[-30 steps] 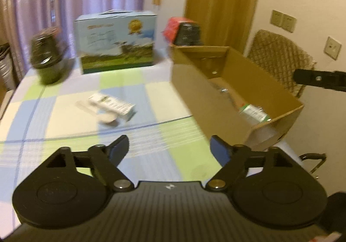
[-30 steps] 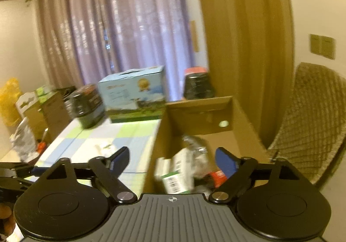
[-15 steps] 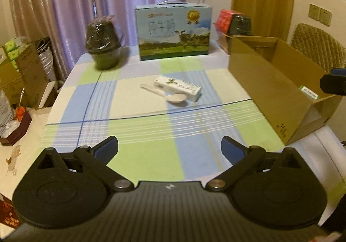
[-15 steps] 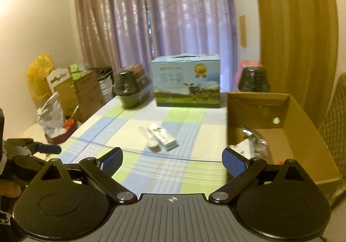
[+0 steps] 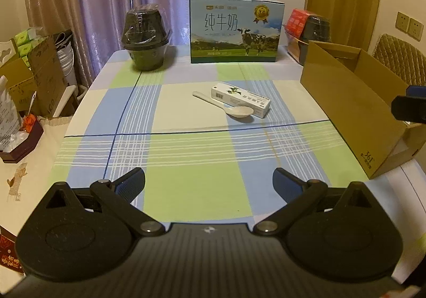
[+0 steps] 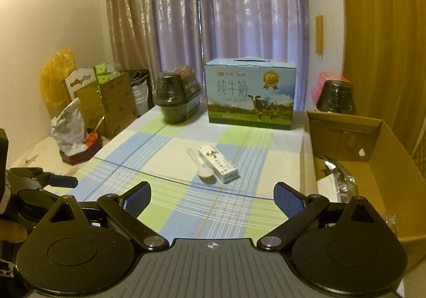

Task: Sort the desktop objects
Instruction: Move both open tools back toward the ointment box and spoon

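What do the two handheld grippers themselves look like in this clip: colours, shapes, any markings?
Both match. The left gripper has black linkage arms on silver pivot pins, two round black discs, a ribbed dark grey body with a small white mark, and blue textured pads. The right gripper has the same build, with a crosshair mark on its body. No cables or sleeves show.

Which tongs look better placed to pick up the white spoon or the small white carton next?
Probably left, though it is close. Both the left tongs and the right tongs are open and empty. The white plastic spoon lies on the small white carton's left side, while the right tongs sit nearer the brown cardboard box.
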Demonstrator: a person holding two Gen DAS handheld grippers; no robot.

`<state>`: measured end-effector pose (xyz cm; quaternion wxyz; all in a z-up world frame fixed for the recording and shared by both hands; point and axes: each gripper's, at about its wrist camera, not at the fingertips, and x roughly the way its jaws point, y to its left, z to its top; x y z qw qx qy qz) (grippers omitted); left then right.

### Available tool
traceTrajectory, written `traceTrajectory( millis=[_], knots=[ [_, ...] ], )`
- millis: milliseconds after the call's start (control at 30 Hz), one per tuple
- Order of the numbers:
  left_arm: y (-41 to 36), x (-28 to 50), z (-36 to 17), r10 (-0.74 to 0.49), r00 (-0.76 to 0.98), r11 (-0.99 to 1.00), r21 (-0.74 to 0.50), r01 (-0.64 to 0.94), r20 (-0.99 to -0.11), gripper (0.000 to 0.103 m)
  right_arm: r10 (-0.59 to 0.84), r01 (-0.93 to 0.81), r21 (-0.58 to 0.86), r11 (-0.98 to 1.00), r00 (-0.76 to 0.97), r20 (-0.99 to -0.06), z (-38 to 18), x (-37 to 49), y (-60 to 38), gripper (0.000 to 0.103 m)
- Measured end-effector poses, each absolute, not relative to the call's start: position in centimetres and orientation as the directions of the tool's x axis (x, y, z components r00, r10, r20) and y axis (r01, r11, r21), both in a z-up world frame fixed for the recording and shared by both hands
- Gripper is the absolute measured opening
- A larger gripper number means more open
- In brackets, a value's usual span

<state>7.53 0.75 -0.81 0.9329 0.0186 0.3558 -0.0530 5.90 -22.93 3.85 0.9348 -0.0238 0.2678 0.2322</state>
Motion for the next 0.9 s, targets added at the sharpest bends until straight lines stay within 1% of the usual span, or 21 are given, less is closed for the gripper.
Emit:
traceTrajectory(
  millis=[367,533,600,700,767,833,900],
  knots=[
    [2.3,11.5,-2.2,-0.034,0.76,0.997,0.027,0.067,-0.648,0.101,0.4,-0.438,0.066,0.897,0.736,-0.546,0.2,10.5,-20.5,0.096],
    [2.8,13.6,-3.3,-0.043,0.766,0.998,0.0,0.056,-0.641,0.101,0.381,-0.434,0.049,0.899,0.724,-0.575,-2.4,13.6,-19.7,0.096],
    [2.9,14.2,-4.1,-0.053,0.762,0.998,-0.01,0.06,-0.645,0.101,0.35,-0.414,0.032,0.91,0.722,-0.597,-3.5,15.1,-19.5,0.095],
    [2.9,15.3,-5.4,-0.066,0.734,0.997,-0.021,0.07,-0.676,0.101,0.342,-0.413,0.031,0.91,0.708,-0.618,-5.0,17.0,-19.4,0.086],
    [2.7,15.9,-5.4,-0.071,0.742,0.996,-0.006,0.09,-0.666,0.101,0.336,-0.418,0.02,0.908,0.701,-0.629,-5.9,18.2,-19.2,0.08],
    [2.5,16.5,-5.4,-0.043,0.759,0.995,0.042,0.092,-0.65,0.101,0.329,-0.421,0.007,0.907,0.698,-0.636,-6.6,19.3,-18.9,0.077],
    [2.5,17.1,-5.6,-0.033,0.763,0.994,0.057,0.091,-0.645,0.101,0.326,-0.424,-0.001,0.905,0.697,-0.639,-7.1,20.3,-18.6,0.074]
  ],
)
